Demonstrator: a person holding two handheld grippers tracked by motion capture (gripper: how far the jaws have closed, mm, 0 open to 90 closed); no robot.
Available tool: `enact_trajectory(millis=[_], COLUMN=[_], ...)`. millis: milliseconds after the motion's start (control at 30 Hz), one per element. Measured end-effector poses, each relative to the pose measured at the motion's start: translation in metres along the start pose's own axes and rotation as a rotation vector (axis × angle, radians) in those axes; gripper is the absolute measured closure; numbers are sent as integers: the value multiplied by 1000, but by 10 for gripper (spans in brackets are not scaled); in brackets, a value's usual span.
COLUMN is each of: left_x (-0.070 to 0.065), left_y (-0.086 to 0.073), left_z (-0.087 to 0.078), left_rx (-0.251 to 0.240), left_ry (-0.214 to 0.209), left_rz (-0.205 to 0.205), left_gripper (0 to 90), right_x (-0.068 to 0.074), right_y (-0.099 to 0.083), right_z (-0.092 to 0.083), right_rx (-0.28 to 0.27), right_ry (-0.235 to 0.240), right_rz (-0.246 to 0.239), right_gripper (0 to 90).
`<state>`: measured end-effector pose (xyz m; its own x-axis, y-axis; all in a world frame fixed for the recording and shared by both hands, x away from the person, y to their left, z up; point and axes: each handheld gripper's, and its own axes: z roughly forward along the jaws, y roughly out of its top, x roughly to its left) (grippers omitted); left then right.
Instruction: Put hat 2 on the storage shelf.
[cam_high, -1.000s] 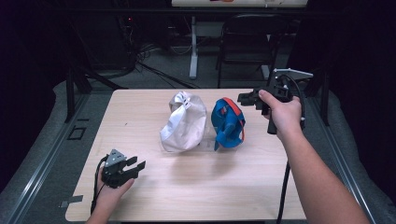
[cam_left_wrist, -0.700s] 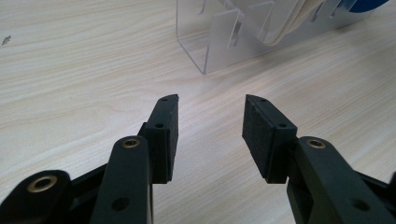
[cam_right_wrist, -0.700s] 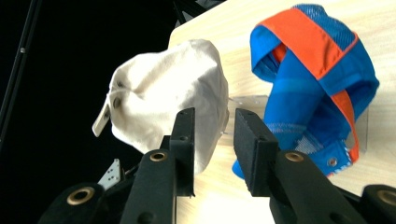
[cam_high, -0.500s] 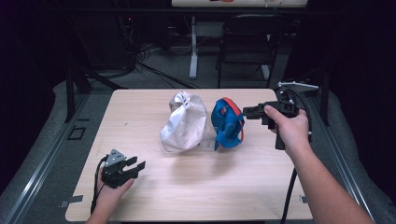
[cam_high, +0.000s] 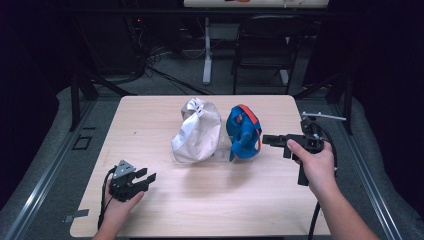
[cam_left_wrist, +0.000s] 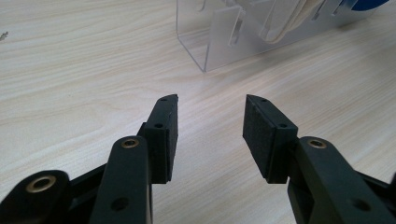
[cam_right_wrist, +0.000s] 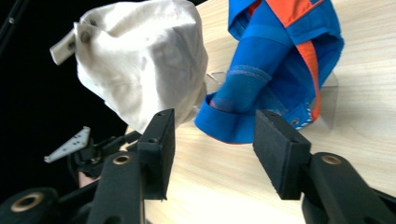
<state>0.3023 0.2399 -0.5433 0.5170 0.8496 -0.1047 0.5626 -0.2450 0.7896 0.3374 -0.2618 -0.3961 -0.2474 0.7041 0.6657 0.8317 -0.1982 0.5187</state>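
1. We see the right gripper (cam_high: 272, 140) held above the worktop (cam_high: 210, 205) at its right side, its fingers (cam_right_wrist: 280, 149) spread open and empty, aimed at the blue and orange cap (cam_high: 243, 132) just beside them.
2. We judge the main risk to be a poor bite: the cap is soft cloth, so if the fingers close on a loose fold or only the brim edge, it could slip out or drag.
3. The cap seems to sit on a clear plastic stand (cam_left_wrist: 219, 39). A sideways pull could tip or slide that light stand, and could disturb the white cap (cam_high: 196, 130) next to it, which nearly touches the blue one.
4. The left gripper (cam_high: 145, 180) rests at the near left of the worktop, well apart from both caps, its fingers (cam_left_wrist: 163, 135) also open and holding nothing. It steadies nothing, so the stand is free to shift.
5. The blue cap stands upright at the middle of the worktop, right of the white cap. In the right gripper view it shows blue fabric with orange panels, stitched seams and a curled blue band at the bottom.
6. The white cap looks crumpled, with a strap end sticking out at its top.
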Motion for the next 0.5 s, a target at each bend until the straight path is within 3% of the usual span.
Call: enact_trajectory(millis=[133, 300, 400, 500], left_x=[0, 0, 1, 1], left_y=[0, -1, -1, -1], left_z=[0, 0, 1, 1], left_rx=[0, -2, 1, -7], left_ry=[-3, -4, -3, 0], left_rz=[-3, -3, -4, -8], left_gripper=[555, 548, 539, 527], right_x=[-3, -12, -19, -23], right_y=[-10, -28, -45, -53], right_z=[1, 2, 5, 6], right_rx=[-50, -75, -93, -92], right_ry=[-8, 11, -29, -32], right_rz=[-13, -39, -69, -73], right_gripper=[465, 458, 458, 459])
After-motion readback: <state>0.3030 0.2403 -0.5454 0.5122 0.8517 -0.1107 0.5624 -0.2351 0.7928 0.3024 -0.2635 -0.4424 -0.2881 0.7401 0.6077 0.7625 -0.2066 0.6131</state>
